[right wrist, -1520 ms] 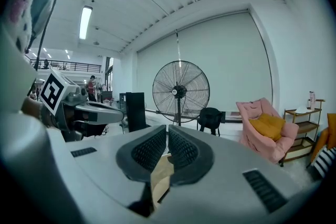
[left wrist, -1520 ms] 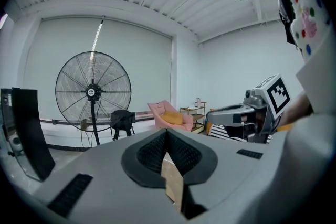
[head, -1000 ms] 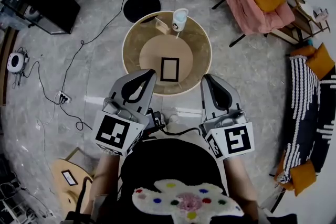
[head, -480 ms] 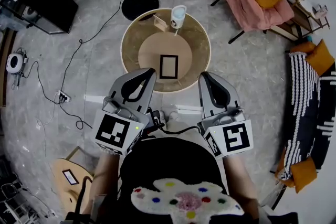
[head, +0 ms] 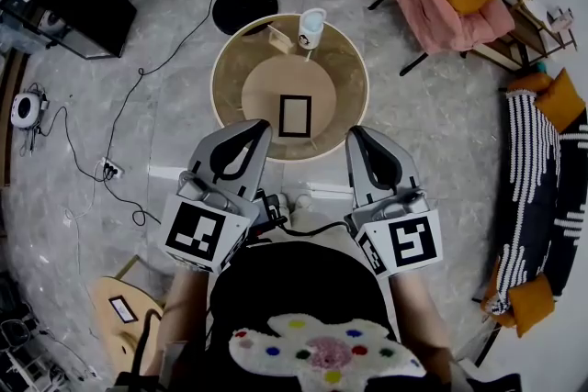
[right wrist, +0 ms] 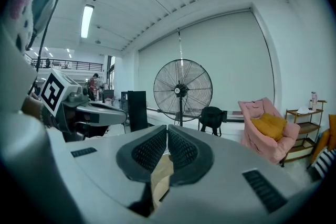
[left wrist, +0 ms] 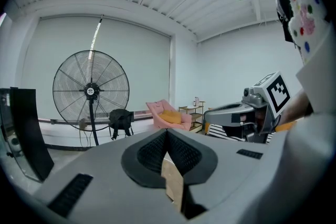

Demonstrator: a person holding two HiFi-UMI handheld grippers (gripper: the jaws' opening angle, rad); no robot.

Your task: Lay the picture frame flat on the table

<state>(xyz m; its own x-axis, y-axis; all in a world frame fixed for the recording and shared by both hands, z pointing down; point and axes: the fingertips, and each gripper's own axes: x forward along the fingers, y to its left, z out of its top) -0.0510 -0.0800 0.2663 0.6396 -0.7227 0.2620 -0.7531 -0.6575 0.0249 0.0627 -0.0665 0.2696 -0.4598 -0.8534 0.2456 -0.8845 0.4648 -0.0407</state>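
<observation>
Black rectangular picture frame [head: 295, 116] flat on round wooden table [head: 227, 60]. Nearer, left gripper [head: 261, 128] and right gripper [head: 356, 134], both closed, empty.

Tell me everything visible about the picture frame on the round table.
The picture frame is a small rectangle: a thin black border around a pale centre. It seems to lie flat, face up, near the middle of the round table's tan inner disc, long sides running away from the person. Only the table touches it.
</observation>
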